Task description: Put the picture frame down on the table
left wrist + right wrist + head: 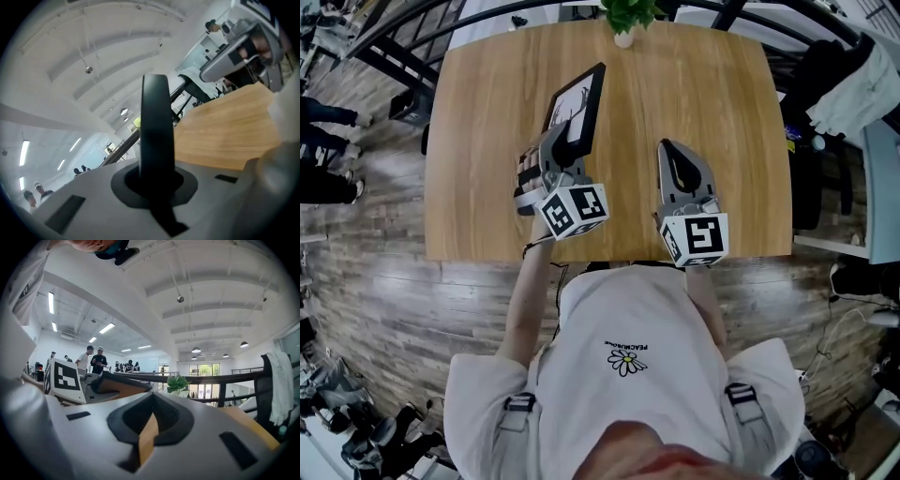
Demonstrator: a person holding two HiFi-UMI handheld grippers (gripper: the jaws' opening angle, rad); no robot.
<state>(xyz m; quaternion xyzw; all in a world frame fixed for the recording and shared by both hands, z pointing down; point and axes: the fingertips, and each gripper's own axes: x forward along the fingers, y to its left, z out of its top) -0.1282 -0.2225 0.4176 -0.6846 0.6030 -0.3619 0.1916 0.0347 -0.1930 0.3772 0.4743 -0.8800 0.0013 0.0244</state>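
The left hand-held gripper (pixel 563 150) pinched the tilted picture frame (pixel 578 105) by its edge over the desk (pixel 487 141), at 10 o'clock from the closed, empty right hand-held gripper (pixel 667 148); lowering it flat, then release, appeared due next.

head view: steeply down over table (pixel 487 141) | gripper views: low, close behind own jaws, across tabletop | shared: table

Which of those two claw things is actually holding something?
The left gripper: it is clamped on the black picture frame. The right gripper holds nothing.
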